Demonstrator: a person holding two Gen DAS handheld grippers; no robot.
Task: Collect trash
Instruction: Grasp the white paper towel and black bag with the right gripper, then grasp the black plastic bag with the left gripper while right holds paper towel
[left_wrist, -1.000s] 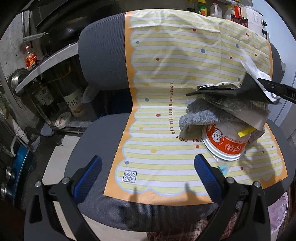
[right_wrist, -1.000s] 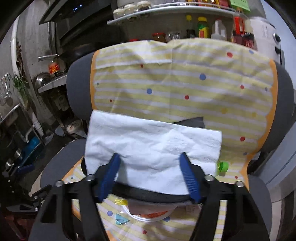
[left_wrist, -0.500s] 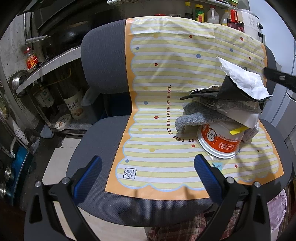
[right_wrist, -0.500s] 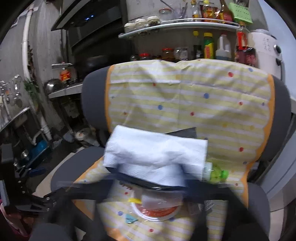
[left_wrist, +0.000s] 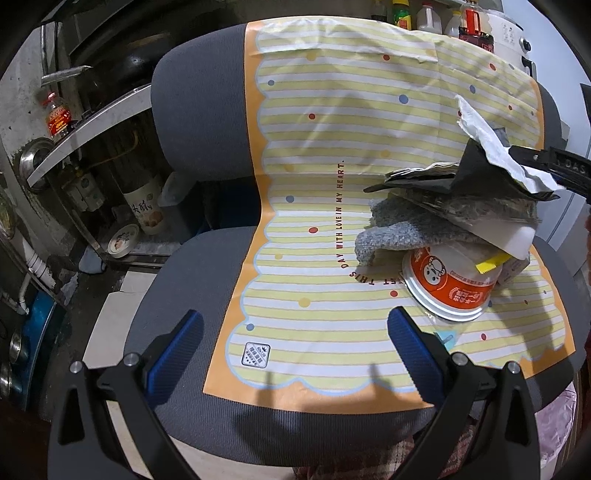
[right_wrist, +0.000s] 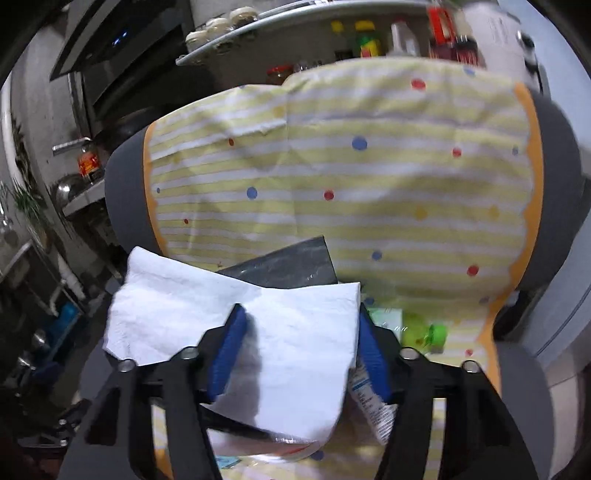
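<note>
A pile of trash sits on the right of a chair seat covered by a yellow striped mat (left_wrist: 332, 147). The pile has an orange instant-noodle cup (left_wrist: 448, 286) on its side, a grey cloth (left_wrist: 399, 232), a black wrapper (left_wrist: 480, 177) and a white paper napkin (left_wrist: 491, 144) on top. My left gripper (left_wrist: 295, 347) is open and empty above the seat's front edge. My right gripper (right_wrist: 299, 354) is open with its fingers around the white napkin (right_wrist: 236, 321), which lies on the black wrapper (right_wrist: 291, 264). A green-capped bottle (right_wrist: 430, 332) lies to the right.
The grey office chair (left_wrist: 199, 110) fills both views. Metal shelves (left_wrist: 88, 122) with bottles and bowls stand to the left. A shelf of sauce bottles (right_wrist: 365, 40) is behind the chair back. A pink bag (left_wrist: 554, 424) shows under the seat's right front.
My right gripper has come back down over the napkin on the pile, after pulling away half a second ago. The left gripper has barely moved.
</note>
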